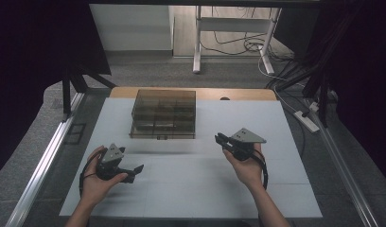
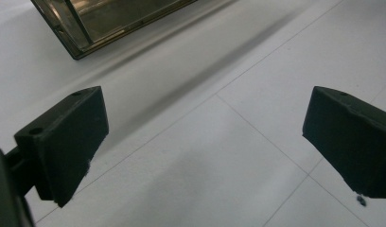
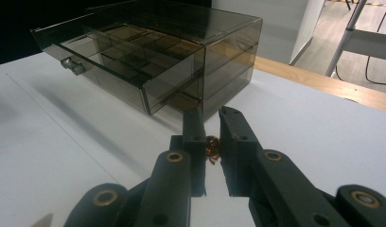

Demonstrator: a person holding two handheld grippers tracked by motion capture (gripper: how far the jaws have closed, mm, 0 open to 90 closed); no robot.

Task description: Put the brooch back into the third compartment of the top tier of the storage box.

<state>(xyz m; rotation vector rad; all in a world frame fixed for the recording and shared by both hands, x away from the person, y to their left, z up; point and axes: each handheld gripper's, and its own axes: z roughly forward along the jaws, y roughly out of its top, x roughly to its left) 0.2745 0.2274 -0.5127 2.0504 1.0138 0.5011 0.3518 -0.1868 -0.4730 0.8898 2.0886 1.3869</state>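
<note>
Two grippers hover over the white surface (image 1: 191, 189). The right gripper (image 3: 211, 142) has its fingers drawn close, pinching a small amber, bead-like object (image 3: 212, 146) between them. Just beyond those fingertips stands a smoked-plastic drawer organizer (image 3: 181, 56), one drawer pulled out with its knob (image 3: 72, 65) facing outward. The left gripper (image 2: 205, 142) has its fingers (image 2: 73, 142) spread wide apart with only bare surface between them; a corner of the organizer lies farther ahead.

The surface (image 1: 276, 123) was a big white top with thin lines across it. A see-through brown box with drawers (image 1: 163, 114) sat on it near the far edge.
</note>
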